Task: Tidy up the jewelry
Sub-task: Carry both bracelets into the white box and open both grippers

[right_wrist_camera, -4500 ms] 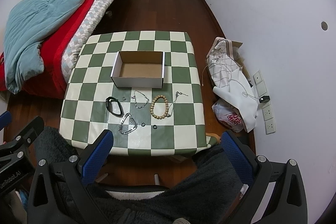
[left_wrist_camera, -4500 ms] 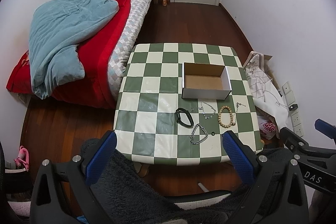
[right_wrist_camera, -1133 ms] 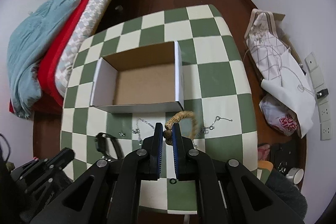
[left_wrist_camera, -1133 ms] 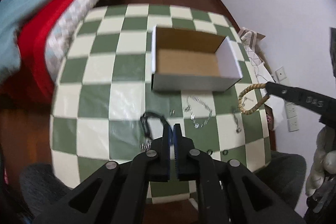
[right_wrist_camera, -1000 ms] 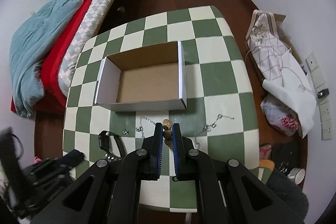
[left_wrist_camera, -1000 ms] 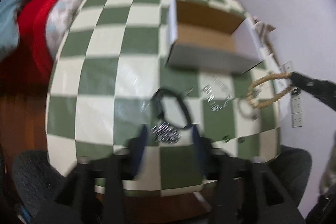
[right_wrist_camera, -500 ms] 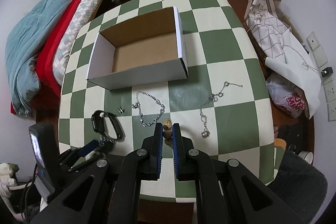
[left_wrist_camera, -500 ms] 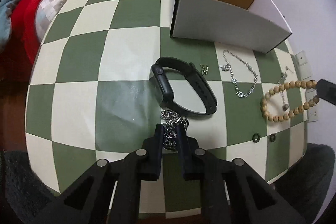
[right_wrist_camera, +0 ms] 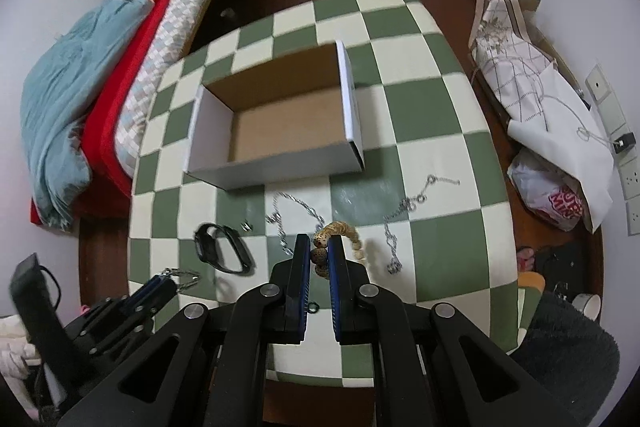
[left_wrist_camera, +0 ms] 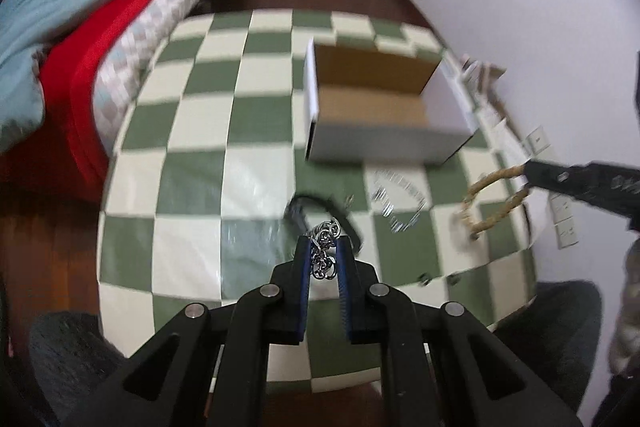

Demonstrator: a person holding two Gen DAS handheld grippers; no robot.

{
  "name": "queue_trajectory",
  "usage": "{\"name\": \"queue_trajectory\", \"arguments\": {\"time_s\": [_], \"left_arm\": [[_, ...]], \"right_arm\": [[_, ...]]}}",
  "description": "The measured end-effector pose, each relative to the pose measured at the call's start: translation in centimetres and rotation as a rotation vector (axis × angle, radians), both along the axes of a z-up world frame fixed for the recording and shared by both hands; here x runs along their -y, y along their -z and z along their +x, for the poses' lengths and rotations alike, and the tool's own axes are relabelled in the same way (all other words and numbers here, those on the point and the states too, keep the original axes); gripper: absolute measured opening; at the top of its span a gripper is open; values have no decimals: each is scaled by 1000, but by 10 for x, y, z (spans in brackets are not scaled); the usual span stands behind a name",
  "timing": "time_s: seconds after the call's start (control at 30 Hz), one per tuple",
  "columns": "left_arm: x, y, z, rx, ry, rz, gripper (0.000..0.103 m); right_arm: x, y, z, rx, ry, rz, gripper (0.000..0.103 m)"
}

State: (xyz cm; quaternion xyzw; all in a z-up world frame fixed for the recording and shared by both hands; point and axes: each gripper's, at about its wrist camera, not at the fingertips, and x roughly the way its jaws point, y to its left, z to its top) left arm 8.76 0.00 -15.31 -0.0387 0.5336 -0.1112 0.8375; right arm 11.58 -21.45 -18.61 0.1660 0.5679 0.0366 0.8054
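My left gripper (left_wrist_camera: 323, 250) is shut on a silver chain bracelet (left_wrist_camera: 325, 247) and holds it above the checkered table (left_wrist_camera: 192, 187). My right gripper (right_wrist_camera: 319, 250) is shut on a wooden bead bracelet (right_wrist_camera: 340, 233), which also hangs at the right of the left wrist view (left_wrist_camera: 490, 201). An open white cardboard box (right_wrist_camera: 280, 115) stands empty on the far half of the table. A black wristband (right_wrist_camera: 222, 253), a thin silver necklace (right_wrist_camera: 296, 217) and another silver chain (right_wrist_camera: 404, 215) lie on the table in front of the box.
A bed (right_wrist_camera: 100, 75) with red and blue covers stands left of the table. A bag and plastic sacks (right_wrist_camera: 540, 131) lie on the floor by the right wall. Small rings (right_wrist_camera: 312, 307) lie near the table's front edge. My left gripper (right_wrist_camera: 160, 285) shows at lower left.
My left gripper has risen off the table with the silver chain bracelet in it. My right gripper still holds the bead bracelet and has moved a little toward the box.
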Motion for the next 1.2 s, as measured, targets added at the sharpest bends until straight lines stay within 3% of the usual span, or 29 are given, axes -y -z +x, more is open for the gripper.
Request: {"name": "queue_trajectory", "arguments": {"time_s": [0.23,0.4,0.5,0.7,0.9,1.03,1.07,1.1,1.17,1.2], "left_arm": [[21,-57,53,95,24,-82,9],[37,-74,98,126,53,-83,9],[43,-63,129,92,64,-73,9],[47,-26,175,-26,61,-92,10],[47,3,202,-133,54,-126,10],[43,5,210,-169,19,-131,11],[42,4,210,-168,10,-123,12],[41,1,210,-158,3,-108,14],[40,-5,208,-125,-5,-61,34],[38,-8,206,-103,-16,-30,63]], "right_arm": [[-4,-49,25,92,-23,47,9],[-9,-70,61,137,-41,29,9],[-13,-67,89,131,-50,7,9],[-24,-30,139,48,-81,-31,9],[-29,-5,164,-1,-107,-46,9],[-26,7,175,-50,-111,-32,10],[-26,9,176,-63,-109,-36,14],[-25,10,176,-67,-106,-38,27],[-22,13,174,-78,-98,-81,50],[-21,12,173,-78,-95,-92,57]]}}
